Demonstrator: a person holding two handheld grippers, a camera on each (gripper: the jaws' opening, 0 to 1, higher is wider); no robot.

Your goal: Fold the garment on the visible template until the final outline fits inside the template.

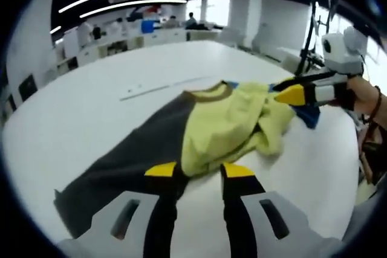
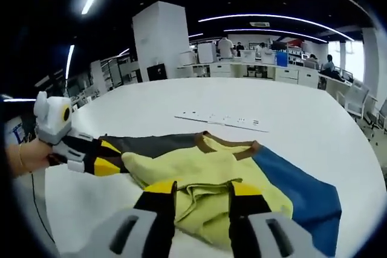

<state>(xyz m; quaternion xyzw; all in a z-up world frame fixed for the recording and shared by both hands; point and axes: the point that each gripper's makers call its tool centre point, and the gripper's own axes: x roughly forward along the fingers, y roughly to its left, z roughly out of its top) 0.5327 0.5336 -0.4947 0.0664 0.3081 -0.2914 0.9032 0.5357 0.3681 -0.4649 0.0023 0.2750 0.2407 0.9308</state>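
The garment (image 1: 205, 128) lies mid-frame on the white table (image 1: 91, 107) in the left gripper view, its yellow middle bunched up, a dark grey sleeve running to the lower left and a blue part at the right. The left gripper (image 1: 199, 170) rises from the bottom with jaws apart, the garment's edge between its yellow tips. The right gripper (image 1: 290, 95) enters from the right, tip touching the yellow cloth; whether it grips I cannot tell.

In the right gripper view the garment (image 2: 211, 179) fills the lower centre. The right gripper (image 2: 202, 190) stands with jaws apart over the yellow folds. The left gripper (image 2: 109, 161) comes in from the left at the grey sleeve. A pale strip (image 2: 221, 120) lies on the table (image 2: 314, 125) beyond.
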